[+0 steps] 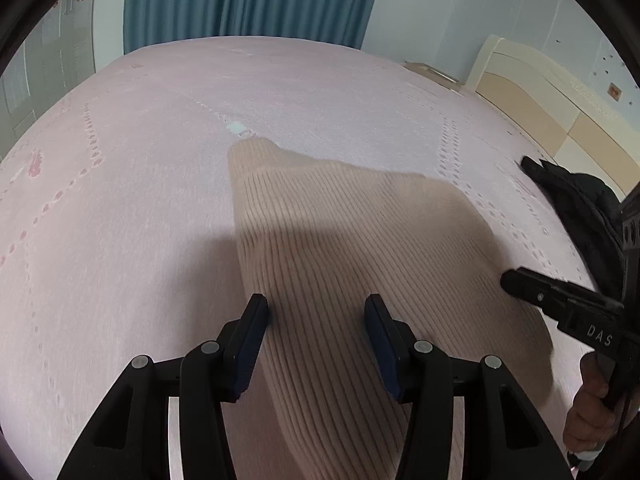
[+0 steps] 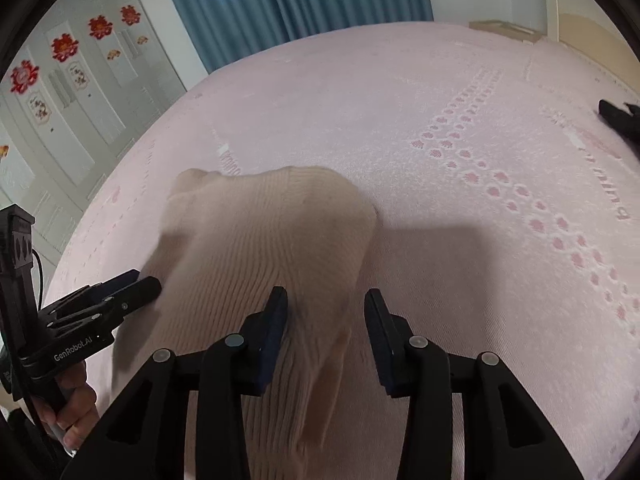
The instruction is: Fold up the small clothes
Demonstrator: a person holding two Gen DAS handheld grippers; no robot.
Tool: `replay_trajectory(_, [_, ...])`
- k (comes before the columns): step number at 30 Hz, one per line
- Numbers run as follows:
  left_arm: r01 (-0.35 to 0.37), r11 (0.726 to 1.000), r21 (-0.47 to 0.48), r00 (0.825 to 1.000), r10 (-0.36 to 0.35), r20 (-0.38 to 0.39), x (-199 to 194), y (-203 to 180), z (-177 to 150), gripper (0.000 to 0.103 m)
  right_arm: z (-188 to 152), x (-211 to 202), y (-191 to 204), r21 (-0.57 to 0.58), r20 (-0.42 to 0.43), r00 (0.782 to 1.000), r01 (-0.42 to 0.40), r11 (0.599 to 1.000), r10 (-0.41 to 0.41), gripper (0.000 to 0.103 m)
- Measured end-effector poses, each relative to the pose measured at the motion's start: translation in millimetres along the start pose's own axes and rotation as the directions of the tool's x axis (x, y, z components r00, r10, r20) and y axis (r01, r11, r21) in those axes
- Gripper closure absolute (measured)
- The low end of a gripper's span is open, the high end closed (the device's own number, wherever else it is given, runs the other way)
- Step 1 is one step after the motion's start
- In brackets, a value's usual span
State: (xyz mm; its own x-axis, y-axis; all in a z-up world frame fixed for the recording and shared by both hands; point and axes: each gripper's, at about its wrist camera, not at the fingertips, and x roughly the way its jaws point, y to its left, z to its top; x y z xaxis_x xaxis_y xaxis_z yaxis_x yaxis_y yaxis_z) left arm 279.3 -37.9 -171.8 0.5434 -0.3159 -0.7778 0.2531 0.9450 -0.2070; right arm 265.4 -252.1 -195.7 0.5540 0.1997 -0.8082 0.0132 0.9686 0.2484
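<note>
On the pink bed [image 1: 160, 160] the beige ribbed garment [image 1: 340, 240] lies blurred, so I judge each side needs a firm hem grip: left gripper [image 1: 316, 316] and right gripper [image 2: 326, 312] fingers gape, holding nothing.

Beige ribbed knit garment [image 1: 344, 248] on pale pink bedspread [image 1: 140, 160] with darker pink paw-print trails.

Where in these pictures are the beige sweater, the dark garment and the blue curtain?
beige sweater [image 1: 352, 240]: left wrist view, on its ribbed middle.
dark garment [image 1: 576, 200]: left wrist view, on the crumpled black fabric at the bed's right side.
blue curtain [image 2: 288, 0]: right wrist view, on its folds behind the bed.
</note>
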Motion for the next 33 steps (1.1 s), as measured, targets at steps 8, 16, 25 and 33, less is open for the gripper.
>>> replay_trajectory(8, [0.045, 0.999, -0.007, 0.999, -0.045, 0.009, -37.0, -13.6, -48.3, 0.055, -45.9, -22.9, 17.8, -0.053, -0.024, 1.0, -0.012, 0.999, 0.011, 0.071])
replay_trajectory(16, [0.023, 1.0, -0.009, 1.0, -0.023, -0.015, -30.1, -13.5, -56.5, 0.05, -52.6, -27.9, 10.8, 0.002, 0.038, 0.996, -0.078, 0.997, 0.078, 0.094])
replay_trajectory(25, [0.036, 0.999, -0.033, 0.999, -0.036, -0.016, -31.6, -9.6, -63.2, 0.048, -61.2, -13.4, -10.0, 0.105, -0.021, 0.998, -0.061, 0.993, 0.063, 0.096])
replay_trajectory(33, [0.019, 0.999, -0.041, 1.0, -0.019, -0.016, -40.5, -7.8, -64.9, 0.048, -45.7, -20.8, -0.5, 0.081, 0.065, 0.997, -0.057, 0.995, 0.052, 0.094])
